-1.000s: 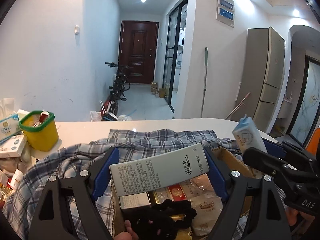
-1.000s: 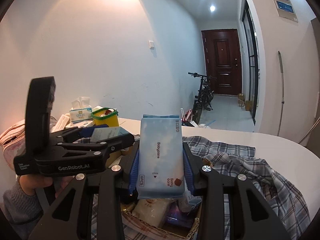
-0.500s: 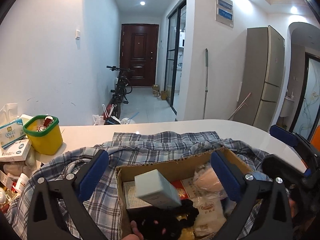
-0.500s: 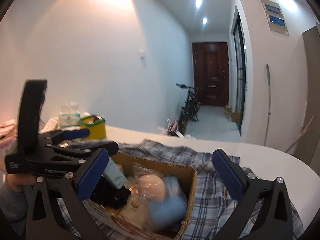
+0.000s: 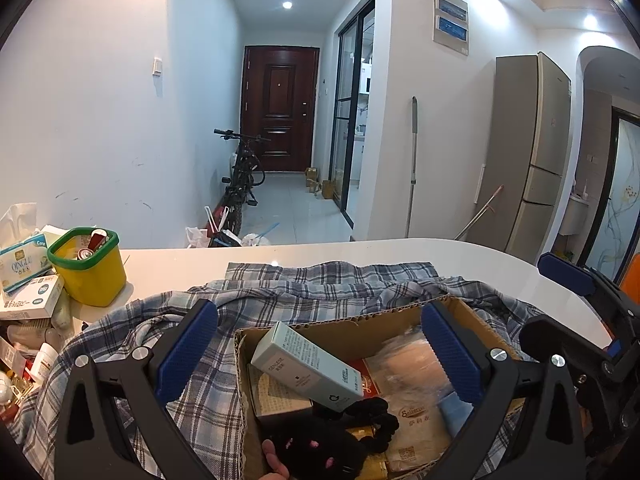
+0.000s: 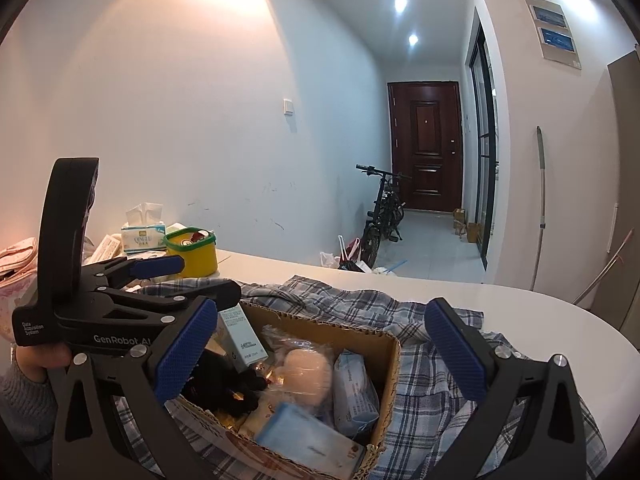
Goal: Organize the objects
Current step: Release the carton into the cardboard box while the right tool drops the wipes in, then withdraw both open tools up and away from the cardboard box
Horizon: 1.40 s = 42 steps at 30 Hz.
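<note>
An open cardboard box (image 5: 320,325) (image 6: 394,356) sits on a plaid shirt (image 5: 320,284). A pale green carton (image 5: 308,366) (image 6: 242,338) lies tilted inside it, over snack packets and a black plush item (image 5: 320,440). A light blue wipes pack (image 6: 304,436) lies at the box's near corner. My left gripper (image 5: 318,308) (image 6: 196,280) hangs wide open over the box with nothing between its pads. My right gripper (image 6: 322,304) (image 5: 556,304) is also wide open above the box, with nothing in it. A person's fingertip (image 5: 274,464) shows at the bottom edge.
A yellow tub with a green rim (image 5: 88,268) and a tissue box (image 5: 20,256) stand among clutter at the left of the white table (image 5: 400,252). Beyond the table are a bicycle (image 5: 240,176), a mop (image 5: 412,168) and a fridge (image 5: 532,148).
Both grippers have opened wide. The pale green carton dropped from the left gripper into the cardboard box, and the blue wipes pack dropped from the right gripper into it.
</note>
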Each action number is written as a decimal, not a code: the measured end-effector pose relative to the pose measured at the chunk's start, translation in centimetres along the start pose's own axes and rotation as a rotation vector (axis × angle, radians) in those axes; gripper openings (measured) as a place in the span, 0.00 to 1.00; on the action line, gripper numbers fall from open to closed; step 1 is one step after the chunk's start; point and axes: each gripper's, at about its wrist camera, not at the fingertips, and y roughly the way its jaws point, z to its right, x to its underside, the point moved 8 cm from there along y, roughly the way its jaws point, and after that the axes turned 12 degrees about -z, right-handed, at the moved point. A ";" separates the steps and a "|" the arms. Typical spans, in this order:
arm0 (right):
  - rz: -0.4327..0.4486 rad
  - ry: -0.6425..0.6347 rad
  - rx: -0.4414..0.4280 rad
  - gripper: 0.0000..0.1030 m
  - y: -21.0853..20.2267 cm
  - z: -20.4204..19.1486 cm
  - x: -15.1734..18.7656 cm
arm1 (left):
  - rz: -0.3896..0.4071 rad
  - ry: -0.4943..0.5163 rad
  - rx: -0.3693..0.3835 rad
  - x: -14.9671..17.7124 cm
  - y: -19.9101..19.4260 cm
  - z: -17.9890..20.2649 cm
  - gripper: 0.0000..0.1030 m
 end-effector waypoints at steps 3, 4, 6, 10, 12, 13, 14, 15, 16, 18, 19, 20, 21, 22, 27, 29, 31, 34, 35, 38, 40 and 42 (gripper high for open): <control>0.016 -0.006 -0.005 1.00 -0.4 -0.2 -0.4 | -0.014 -0.008 0.023 -0.2 -0.1 0.1 1.00; 0.016 -0.004 -0.014 1.00 -0.4 -0.3 -0.5 | -0.014 -0.011 0.033 -0.3 -0.2 0.0 1.00; 0.016 -0.007 -0.032 1.00 -0.8 -0.6 -0.8 | -0.010 -0.016 0.047 -0.4 -0.5 -0.1 1.00; 0.051 -0.047 -0.020 1.00 -2.7 -1.7 -2.1 | 0.014 -0.012 0.034 -1.2 -2.1 0.3 1.00; 0.059 -0.050 -0.007 1.00 -4.0 -2.1 -2.5 | 0.025 -0.011 0.054 -1.6 -3.7 0.8 1.00; 0.066 -0.055 -0.003 1.00 -4.9 -2.4 -2.8 | 0.033 -0.010 0.058 -1.7 -4.4 1.0 1.00; 0.071 -0.057 -0.002 1.00 -5.7 -2.7 -2.9 | 0.043 -0.007 0.061 -1.8 -5.3 1.2 1.00; 0.076 -0.057 -0.001 1.00 -6.6 -2.9 -3.1 | 0.058 0.006 0.054 -1.9 -6.8 1.7 1.00; 0.080 -0.055 -0.001 1.00 -7.5 -3.2 -3.3 | 0.069 0.020 0.044 -1.9 -7.7 1.9 1.00; 0.082 -0.071 -0.014 1.00 -9.0 -4.0 -3.7 | 0.089 0.045 0.032 -2.3 -10.2 2.6 1.00; 0.088 -0.084 -0.017 1.00 -9.8 -4.5 -4.0 | 0.101 0.050 0.024 -2.4 -11.3 2.8 1.00; 0.097 -0.088 -0.020 1.00 -10.8 -4.9 -4.3 | 0.122 0.056 0.019 -2.6 -12.7 3.0 1.00; 0.102 -0.089 -0.029 1.00 -11.6 -5.2 -4.6 | 0.140 0.058 0.013 -2.7 -14.0 3.2 1.00; 0.103 -0.088 -0.037 1.00 -12.5 -5.6 -4.7 | 0.153 0.059 0.009 -2.7 -14.9 3.3 1.00; 0.113 -0.108 -0.011 1.00 -16.2 -6.9 -3.7 | 0.218 0.049 -0.010 -0.9 -19.5 3.2 1.00; 0.115 -0.117 -0.014 1.00 -17.2 -7.3 -2.4 | 0.217 0.057 -0.010 0.2 -20.1 3.0 1.00; 0.103 -0.109 -0.035 1.00 -17.5 -7.3 -0.6 | 0.200 0.065 -0.023 1.9 -20.4 2.8 1.00; 0.076 -0.090 -0.054 1.00 -16.4 -6.8 2.7 | 0.168 0.056 -0.067 4.0 -19.7 2.2 1.00; 0.059 -0.083 -0.044 1.00 -15.7 -6.4 3.8 | 0.159 0.053 -0.073 4.8 -19.4 2.0 1.00; 0.003 -0.066 0.003 1.00 -13.0 -5.1 7.0 | 0.116 0.060 -0.063 7.1 -17.7 1.9 1.00; -0.032 -0.062 0.002 1.00 -11.4 -4.6 8.8 | 0.086 0.071 -0.069 8.8 -16.0 1.8 1.00; -0.048 -0.052 -0.003 1.00 -10.5 -4.1 9.7 | 0.058 0.073 -0.080 10.3 -14.6 1.5 1.00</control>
